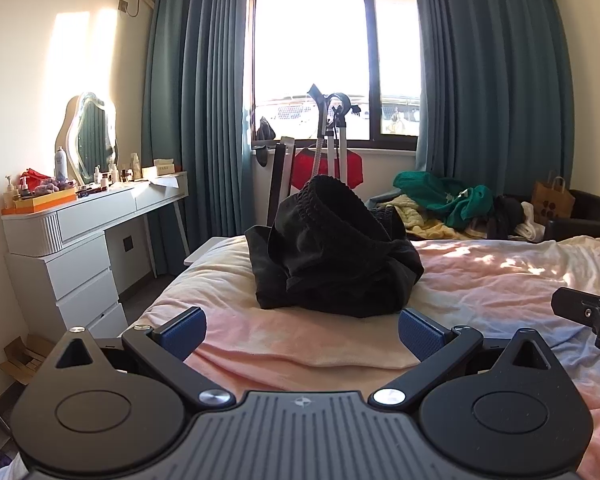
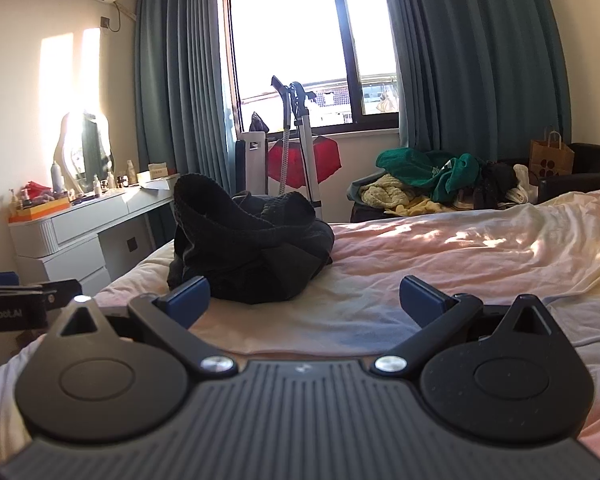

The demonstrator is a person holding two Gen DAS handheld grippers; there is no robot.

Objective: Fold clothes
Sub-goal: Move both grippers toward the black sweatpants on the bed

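A crumpled black garment [image 1: 332, 256] with a ribbed hem sticking up lies in a heap on the pink and cream bedsheet [image 1: 500, 280]. My left gripper [image 1: 302, 330] is open and empty, just in front of the heap. The heap also shows in the right wrist view [image 2: 252, 248], ahead and to the left of my right gripper [image 2: 304, 300], which is open and empty above the sheet [image 2: 440, 256]. Part of the right gripper shows at the right edge of the left wrist view [image 1: 592, 316]. The left gripper's side shows at the left edge of the right wrist view [image 2: 24, 300].
A white dressing table [image 1: 84, 236] with bottles and a mirror stands left of the bed. A pile of green, yellow and dark clothes [image 1: 452, 204] lies on furniture beyond the bed. A garment steamer stand [image 1: 332, 140] and a paper bag [image 1: 552, 200] stand by the window.
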